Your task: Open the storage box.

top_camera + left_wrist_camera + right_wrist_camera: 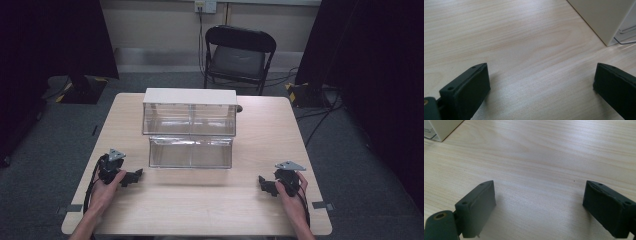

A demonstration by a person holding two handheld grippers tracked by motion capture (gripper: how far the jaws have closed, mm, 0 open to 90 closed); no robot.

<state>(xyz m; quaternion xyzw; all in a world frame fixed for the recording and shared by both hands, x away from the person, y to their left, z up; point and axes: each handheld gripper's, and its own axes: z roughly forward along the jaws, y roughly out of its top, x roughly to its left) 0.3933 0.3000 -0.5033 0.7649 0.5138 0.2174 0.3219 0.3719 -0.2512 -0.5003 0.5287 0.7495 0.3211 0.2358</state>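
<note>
A clear plastic drawer cabinet (pixel 189 119) with a white top stands at the middle back of the wooden table (pixel 200 210). Its lower clear drawer (pixel 191 152) sticks out toward me. My left gripper (pixel 136 176) rests on the table at the front left, held by a hand, pointing right toward the drawer. Its jaws stand wide apart over bare wood in the left gripper view (pixel 541 75), open and holding nothing. My right gripper (pixel 263 184) lies at the front right, pointing left. It is open too, with bare wood between its jaws (pixel 539 192).
A black folding chair (pixel 239 52) stands behind the table's far edge. Cables run across the grey floor at the right. A white corner of the cabinet (pixel 604 17) shows at the upper right of the left gripper view and at the upper left (pixel 442 127) of the right gripper view.
</note>
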